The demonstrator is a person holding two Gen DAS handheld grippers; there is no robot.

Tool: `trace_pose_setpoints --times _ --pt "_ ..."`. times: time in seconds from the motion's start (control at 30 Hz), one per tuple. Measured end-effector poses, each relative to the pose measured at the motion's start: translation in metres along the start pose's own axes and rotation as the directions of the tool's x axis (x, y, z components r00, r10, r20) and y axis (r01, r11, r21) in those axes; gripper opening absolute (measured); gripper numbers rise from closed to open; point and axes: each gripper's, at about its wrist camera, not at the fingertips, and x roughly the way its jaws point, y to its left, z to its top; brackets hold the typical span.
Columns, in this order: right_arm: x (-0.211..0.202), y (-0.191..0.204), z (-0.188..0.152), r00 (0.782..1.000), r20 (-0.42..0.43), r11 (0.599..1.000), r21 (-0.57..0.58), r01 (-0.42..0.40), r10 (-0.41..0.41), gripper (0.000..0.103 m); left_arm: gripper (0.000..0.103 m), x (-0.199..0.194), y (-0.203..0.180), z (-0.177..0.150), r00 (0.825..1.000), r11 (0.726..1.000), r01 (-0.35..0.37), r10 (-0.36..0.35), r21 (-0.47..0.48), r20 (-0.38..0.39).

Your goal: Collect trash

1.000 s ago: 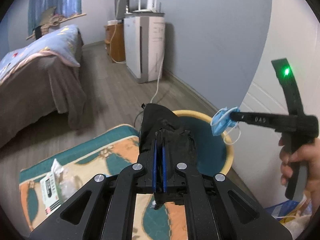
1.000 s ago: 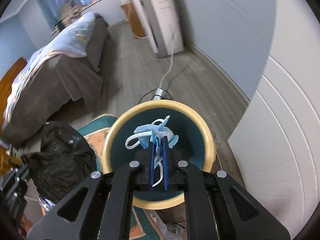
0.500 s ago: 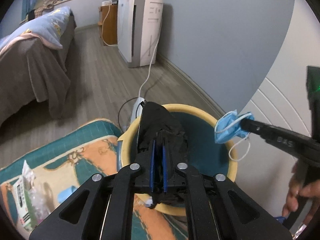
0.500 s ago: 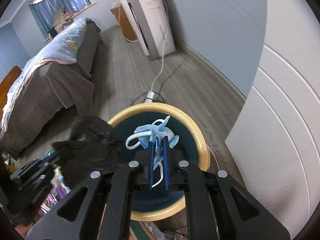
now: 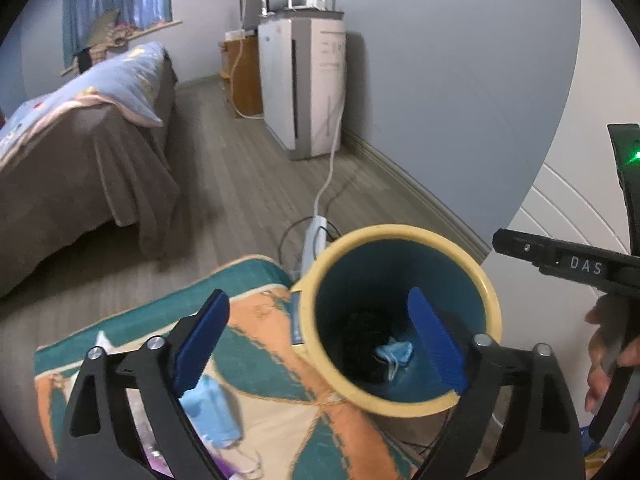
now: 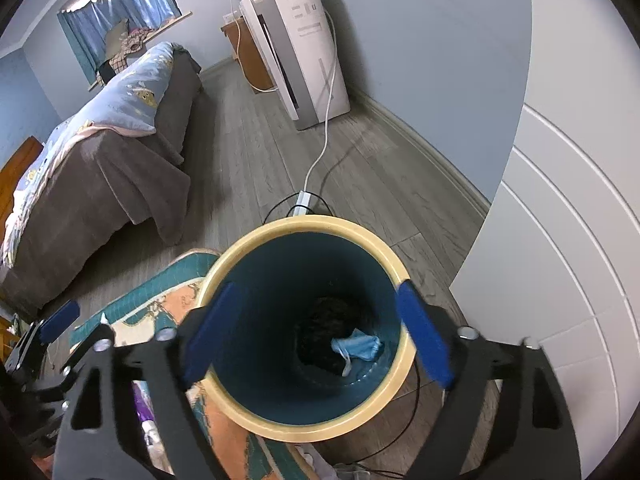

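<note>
A round bin (image 5: 400,236) (image 6: 304,226) with a yellow rim and teal inside stands on the floor by the rug. At its bottom lie a black crumpled bag (image 5: 360,344) (image 6: 320,328) and a blue face mask (image 5: 396,354) (image 6: 356,346). My left gripper (image 5: 320,340) hovers over the bin's left rim, jaws opening wide with nothing between them. My right gripper (image 6: 316,332) hangs straight above the bin mouth, jaws opening wide and empty as well. Another blue mask (image 5: 212,416) lies on the rug under the left gripper.
A patterned teal and orange rug (image 5: 260,304) lies left of the bin. A power strip (image 6: 304,202) and cables run behind the bin. A bed (image 5: 80,140), a white air purifier (image 5: 308,84) and a white door (image 6: 580,240) surround the spot.
Both grippers went from shut to wide open. The black bag dropped from the left gripper and the blue mask from the right gripper; both now lie inside the bin.
</note>
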Motion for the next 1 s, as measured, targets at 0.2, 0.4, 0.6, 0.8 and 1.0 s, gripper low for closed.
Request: trace_pose_setpoints --times 0.2,0.4,0.6,0.8,1.0 --pt "-0.018 0.014 0.003 1.0 0.024 1.0 -0.008 -0.018 0.018 0.095 0.095 -0.037 0.026 -0.003 0.999 0.999 -0.037 0.038 -0.035 0.018" --pt "-0.041 0.04 0.006 0.998 0.048 0.998 -0.036 -0.042 0.044 0.097 0.095 -0.078 0.051 -0.009 0.995 0.994 -0.096 0.098 -0.047 0.032" --pt "-0.066 0.069 0.002 0.995 0.074 0.994 -0.097 -0.058 0.065 0.097 0.096 -0.128 0.082 -0.024 0.986 0.987 -0.158 0.16 -0.043 0.053" --pt "-0.079 0.1 -0.011 0.995 0.073 0.984 -0.171 -0.056 0.069 0.097 0.097 -0.164 0.119 -0.049 0.975 0.973 -0.214 0.218 -0.09 0.035" --pt "-0.081 0.133 -0.026 0.996 0.048 0.973 -0.222 -0.066 0.079 0.097 0.097 -0.175 0.154 -0.074 0.962 0.951 -0.269 0.274 -0.149 0.012"
